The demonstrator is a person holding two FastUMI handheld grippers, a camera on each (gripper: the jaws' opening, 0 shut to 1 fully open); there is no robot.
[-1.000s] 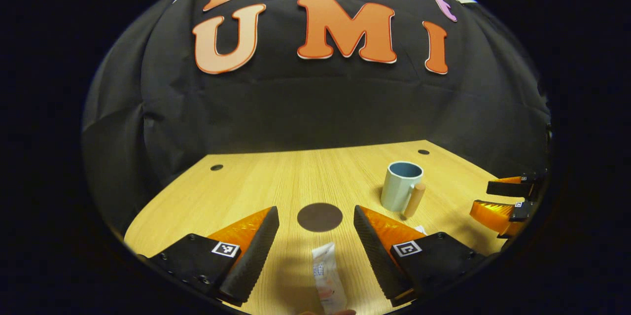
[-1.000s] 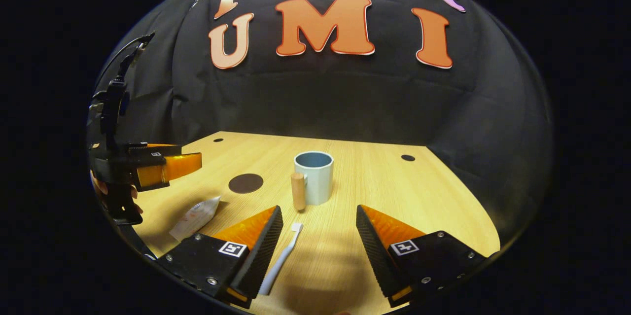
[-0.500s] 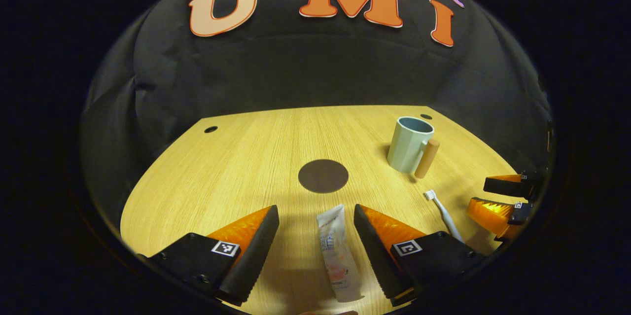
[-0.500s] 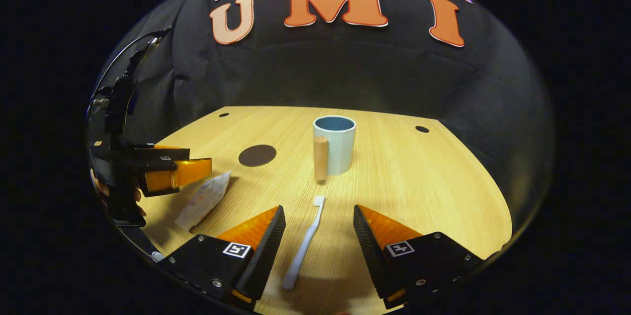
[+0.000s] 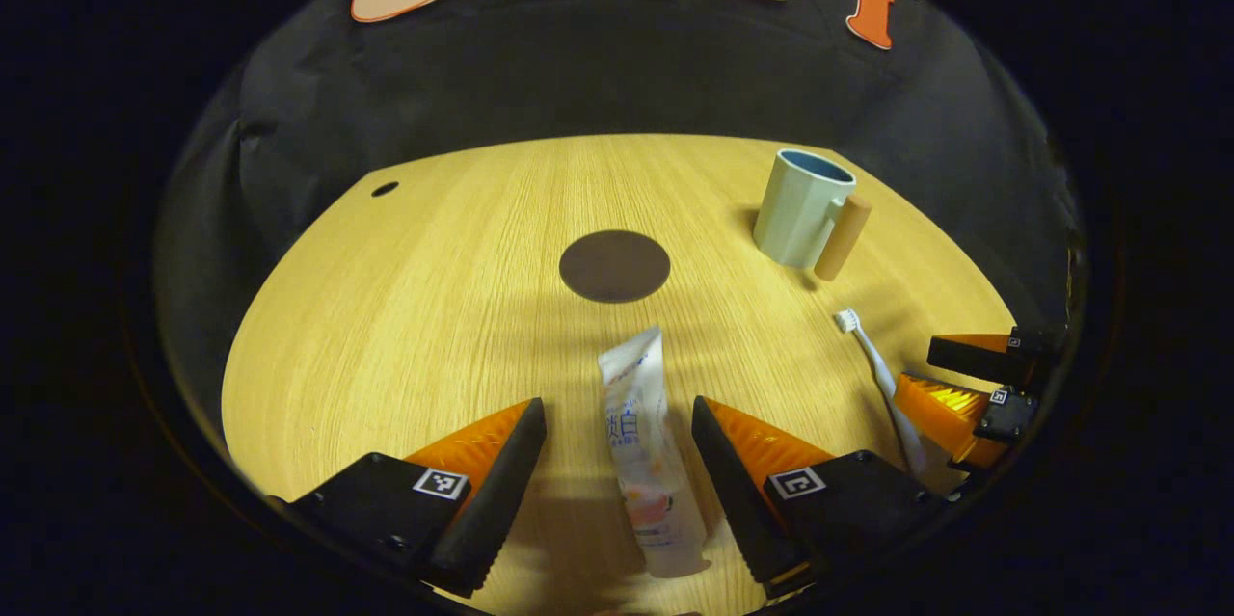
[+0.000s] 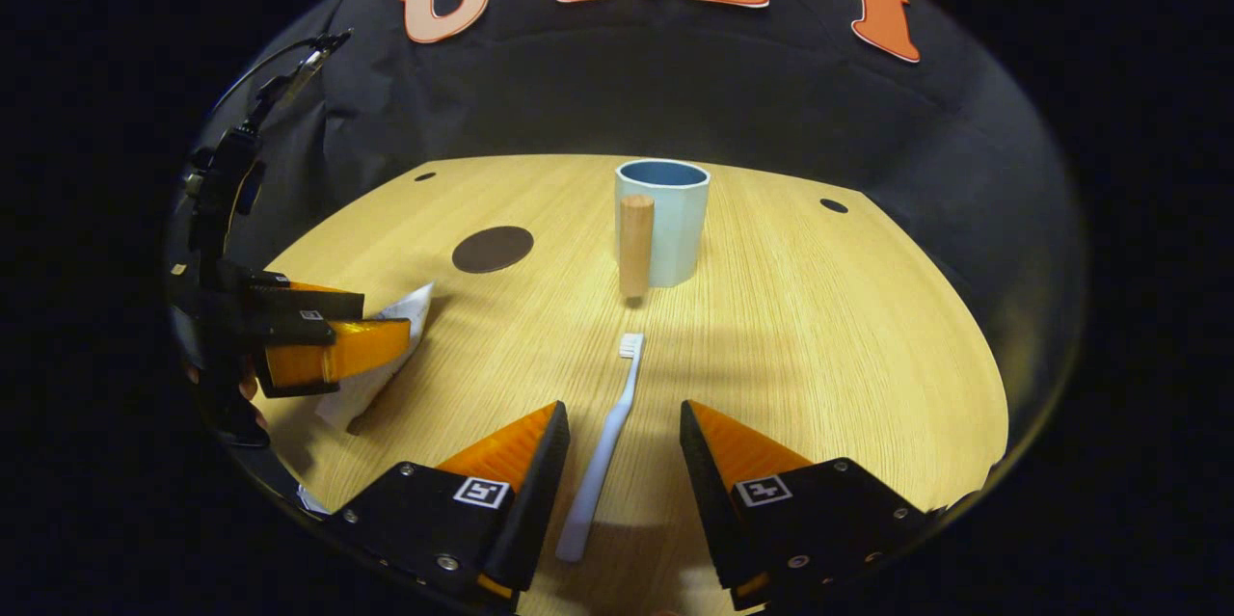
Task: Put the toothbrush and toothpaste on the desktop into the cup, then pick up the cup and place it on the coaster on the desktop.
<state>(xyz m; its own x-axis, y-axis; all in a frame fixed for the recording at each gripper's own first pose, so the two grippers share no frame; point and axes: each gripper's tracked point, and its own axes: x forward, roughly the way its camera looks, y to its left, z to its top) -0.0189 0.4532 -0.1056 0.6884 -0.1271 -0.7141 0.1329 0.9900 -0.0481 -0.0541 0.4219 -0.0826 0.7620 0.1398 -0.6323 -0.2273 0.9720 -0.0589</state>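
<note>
In the left gripper view a white toothpaste tube (image 5: 644,457) lies flat on the wooden desktop between the fingers of my open left gripper (image 5: 619,447), untouched by either. In the right gripper view a white toothbrush (image 6: 603,450) lies between the fingers of my open right gripper (image 6: 625,447), bristles toward the cup. The pale blue cup (image 6: 667,221) with a wooden handle stands upright beyond it. A dark round coaster (image 5: 614,266) lies ahead of the toothpaste. The cup (image 5: 801,208), toothbrush (image 5: 875,364) and right gripper (image 5: 954,375) appear at the right of the left gripper view.
The left gripper (image 6: 323,332), held by a hand, hovers over the toothpaste (image 6: 376,365) at the left of the right gripper view; the coaster (image 6: 493,249) lies behind it. Small dark holes (image 5: 385,189) (image 6: 834,205) mark the desktop's far corners. Black cloth walls the back.
Both grippers have tilted down and come closer to the desktop. The toothpaste now reaches well up between the left fingers, the toothbrush between the right fingers, which have narrowed slightly.
</note>
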